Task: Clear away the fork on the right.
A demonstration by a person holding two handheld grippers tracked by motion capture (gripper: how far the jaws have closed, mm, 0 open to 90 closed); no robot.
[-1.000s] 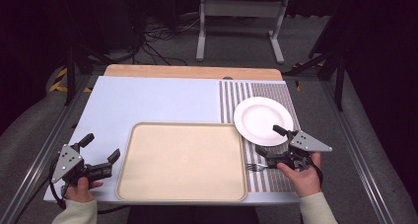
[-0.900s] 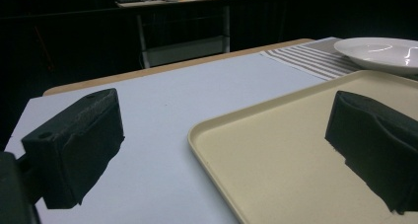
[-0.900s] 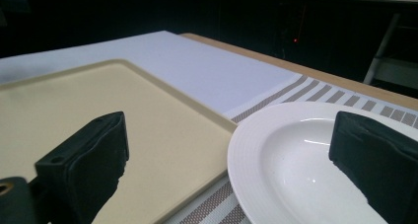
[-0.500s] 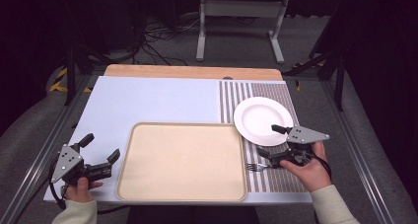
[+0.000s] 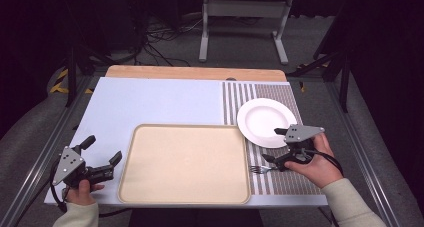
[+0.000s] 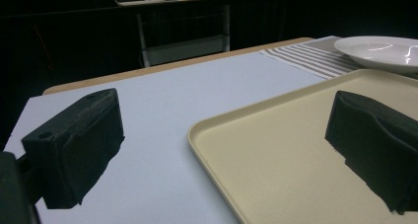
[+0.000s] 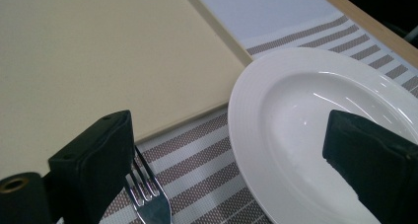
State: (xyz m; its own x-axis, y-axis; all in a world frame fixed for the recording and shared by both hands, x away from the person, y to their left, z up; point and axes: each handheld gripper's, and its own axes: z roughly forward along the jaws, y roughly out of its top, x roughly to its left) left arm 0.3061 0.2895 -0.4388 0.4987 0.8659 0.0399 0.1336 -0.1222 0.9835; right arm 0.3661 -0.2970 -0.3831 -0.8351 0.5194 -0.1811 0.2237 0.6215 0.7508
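Note:
A beige tray (image 5: 185, 162) lies at the table's front centre, with nothing on it. Right of it, a white plate (image 5: 267, 122) sits on a striped placemat (image 5: 282, 94). A metal fork (image 5: 260, 169) lies on the mat in front of the plate. My right gripper (image 5: 272, 144) hovers open between plate and fork. In the right gripper view, the fork tines (image 7: 148, 199) lie beside the left jaw and the plate (image 7: 305, 130) is ahead of the open gripper (image 7: 234, 165). My left gripper (image 5: 104, 149) is open, left of the tray, holding nothing.
In the left gripper view, the tray's corner (image 6: 276, 150) lies between the open jaws and the plate (image 6: 379, 49) is far right. A pale blue mat (image 5: 160, 102) covers the table's left and back. A wooden strip (image 5: 195, 73) runs along the far edge.
My right gripper has turned and shifted slightly left, its jaws now pointing over the gap between plate and fork. The left gripper has stayed put.

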